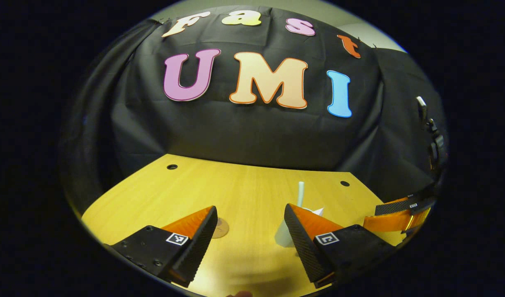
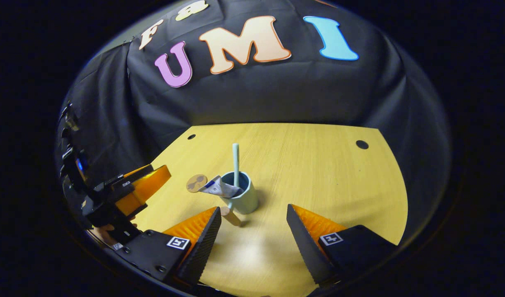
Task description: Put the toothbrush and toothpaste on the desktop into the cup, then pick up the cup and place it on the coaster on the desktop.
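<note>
Both the right gripper (image 2: pixel 254 225) and left gripper (image 1: pixel 250 225) stand apart, empty. The cup (image 2: pixel 242 194) near mid-bench carries the leaning toothpaste (image 2: pixel 219 187); a rough grasp may tip it.

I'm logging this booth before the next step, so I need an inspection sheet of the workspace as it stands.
Surface: wooden desktop with round holes near its far corners.
Job's things: cup upright, holding the toothbrush standing up and the toothpaste leaning over its rim; coaster lies flat beside the cup, nothing on it.
Clutter: small wooden piece on the desktop by the cup's base; what it is, cannot tell.
Grippers: left gripper open, holding nothing; right gripper open, holding nothing, short of the cup.
Cables: nothing seen.
Surroundings: black cloth wall behind the desktop.
</note>
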A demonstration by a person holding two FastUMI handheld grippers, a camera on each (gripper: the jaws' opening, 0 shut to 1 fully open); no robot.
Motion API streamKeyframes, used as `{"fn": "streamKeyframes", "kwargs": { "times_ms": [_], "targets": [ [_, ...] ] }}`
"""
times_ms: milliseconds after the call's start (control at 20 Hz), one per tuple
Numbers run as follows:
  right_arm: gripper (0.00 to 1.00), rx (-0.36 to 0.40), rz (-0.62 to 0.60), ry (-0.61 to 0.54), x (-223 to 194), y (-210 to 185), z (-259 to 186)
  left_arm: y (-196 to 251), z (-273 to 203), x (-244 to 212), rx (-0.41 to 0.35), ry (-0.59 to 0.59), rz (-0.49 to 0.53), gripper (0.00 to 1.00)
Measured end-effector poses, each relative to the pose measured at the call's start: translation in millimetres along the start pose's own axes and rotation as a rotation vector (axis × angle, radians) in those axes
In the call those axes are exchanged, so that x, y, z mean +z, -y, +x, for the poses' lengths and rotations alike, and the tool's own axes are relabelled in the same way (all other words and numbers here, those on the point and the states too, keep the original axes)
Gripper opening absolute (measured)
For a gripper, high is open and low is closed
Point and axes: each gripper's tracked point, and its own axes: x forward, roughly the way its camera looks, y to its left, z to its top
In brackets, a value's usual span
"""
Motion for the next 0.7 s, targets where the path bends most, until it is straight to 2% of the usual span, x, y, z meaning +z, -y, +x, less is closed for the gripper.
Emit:
{"fn": "streamKeyframes", "kwargs": {
  "times_ms": [150,300,350,400,650,700],
  "targets": [
    [0.98,-0.01,-0.02,-0.08,1.0,-12.9,23.9,-25.6,-11.4,0.9,0.024,0.003,0.021,0.95],
    [0.98,0.0,-0.05,-0.206,-20.6,-23.8,42.8,-45.2,-20.8,-3.5,0.034,-0.011,0.022,0.95],
    [0.94,0.002,-0.057,-0.239,-27.1,-27.0,48.9,-52.4,-24.9,-4.3,0.041,-0.011,0.03,0.95],
    [0.98,-0.001,-0.064,-0.265,-30.5,-29.6,53.8,-58.2,-28.2,-4.1,0.047,-0.01,0.04,0.95],
    [0.98,-0.032,-0.073,-0.336,-38.8,-40.8,79.1,-82.9,-37.5,-9.8,0.057,-0.021,0.061,0.95],
    [0.94,-0.039,-0.073,-0.352,-41.4,-41.9,83.4,-86.0,-37.5,-10.8,0.057,-0.025,0.056,0.95]
  ]
}}
